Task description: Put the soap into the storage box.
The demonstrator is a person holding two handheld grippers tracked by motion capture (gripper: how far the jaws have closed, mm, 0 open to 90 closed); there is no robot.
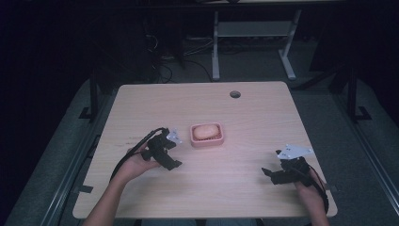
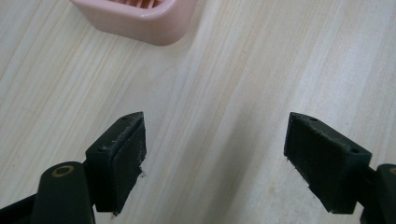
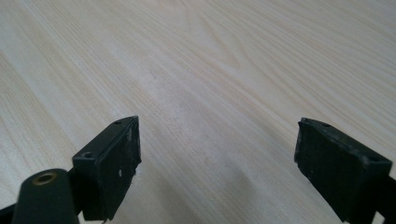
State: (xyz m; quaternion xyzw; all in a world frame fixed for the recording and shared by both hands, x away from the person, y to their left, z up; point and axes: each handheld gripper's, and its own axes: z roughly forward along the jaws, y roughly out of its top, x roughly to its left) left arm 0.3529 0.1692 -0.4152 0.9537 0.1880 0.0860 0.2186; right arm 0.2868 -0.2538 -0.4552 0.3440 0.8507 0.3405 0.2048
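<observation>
A pink soap dish point(image 1: 207, 135) sits near the middle of the wooden table point(image 1: 202, 106), with a pale peach bar of soap point(image 1: 205, 132) in it. My left gripper point(image 1: 176, 151) hovers just left of the dish, open and empty. Its own view has the jaws spread wide over bare wood, my left gripper point(image 2: 215, 161) empty, and the dish's pink corner point(image 2: 140, 18) at the top left. My right gripper point(image 1: 268, 172) stands open near the table's front right, well away from the dish. Wide-apart jaws frame plain table in the right gripper view point(image 3: 217, 170).
A round cable hole point(image 1: 235, 94) is set near the table's far edge. Beyond the table, white desk legs point(image 1: 215, 47) and cables lie on the dark floor. The person's forearms come in over the front edge.
</observation>
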